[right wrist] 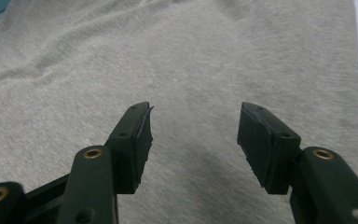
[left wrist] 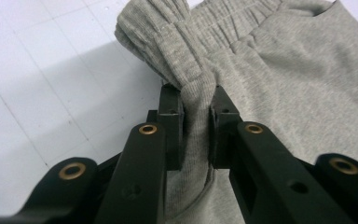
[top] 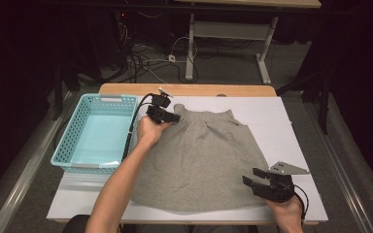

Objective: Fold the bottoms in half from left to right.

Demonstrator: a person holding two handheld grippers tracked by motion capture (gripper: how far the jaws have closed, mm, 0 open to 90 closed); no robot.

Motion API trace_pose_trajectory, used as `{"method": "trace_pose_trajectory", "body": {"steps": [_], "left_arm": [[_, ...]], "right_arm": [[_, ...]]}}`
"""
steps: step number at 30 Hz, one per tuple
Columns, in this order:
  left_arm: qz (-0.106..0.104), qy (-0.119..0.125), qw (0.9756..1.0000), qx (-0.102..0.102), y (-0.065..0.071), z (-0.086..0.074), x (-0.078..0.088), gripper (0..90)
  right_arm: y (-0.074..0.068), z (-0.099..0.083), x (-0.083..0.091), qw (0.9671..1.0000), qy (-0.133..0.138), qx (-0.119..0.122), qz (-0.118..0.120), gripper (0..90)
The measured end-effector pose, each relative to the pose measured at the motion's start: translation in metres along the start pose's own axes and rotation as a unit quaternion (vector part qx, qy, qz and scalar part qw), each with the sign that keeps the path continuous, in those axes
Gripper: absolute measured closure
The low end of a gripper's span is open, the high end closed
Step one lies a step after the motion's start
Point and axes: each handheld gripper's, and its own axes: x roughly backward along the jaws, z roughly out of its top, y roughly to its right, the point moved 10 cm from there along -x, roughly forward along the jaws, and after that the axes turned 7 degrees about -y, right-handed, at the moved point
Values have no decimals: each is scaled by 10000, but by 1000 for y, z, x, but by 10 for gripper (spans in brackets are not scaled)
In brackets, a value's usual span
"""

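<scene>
Skirt [left wrist: 279,70] waistband pinched between left jaws; right jaws apart above it.

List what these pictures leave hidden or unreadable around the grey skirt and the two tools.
- Grey skirt: its near hem, high view, partly behind the right tool.
- Waistband corner: the pinched part, left gripper view, hidden inside the left tool.
- Basket: near inner wall, high view, hidden by its rim.

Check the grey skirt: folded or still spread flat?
Spread flat, not folded. The grey skirt lies as one layer on the white table; only its waistband corner is bunched, pinched in the left claw.
</scene>
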Motion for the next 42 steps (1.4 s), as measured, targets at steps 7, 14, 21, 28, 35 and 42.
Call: {"method": "trace_pose_trajectory", "body": {"steps": [7,14,21,28,35,42], "left_arm": [[-83,64,9999,-94,6,1,8,779],[-173,120,9996,-194,13,3,15,779],[-204,147,9993,-270,20,5,18,778],[-246,209,9989,-329,25,7,25,777],[-265,267,9986,-381,29,8,27,777],[-304,250,9985,-380,32,8,25,777]], "right_arm": [[-3,1,-1,10000,3,70,1,450],[-8,3,-3,9999,31,119,-25,445],[-23,11,-8,9995,97,309,65,427],[-52,22,-24,9974,-73,656,274,432],[-87,29,-46,9938,-385,816,645,459],[-116,32,-70,9879,-742,1048,867,510]]}}
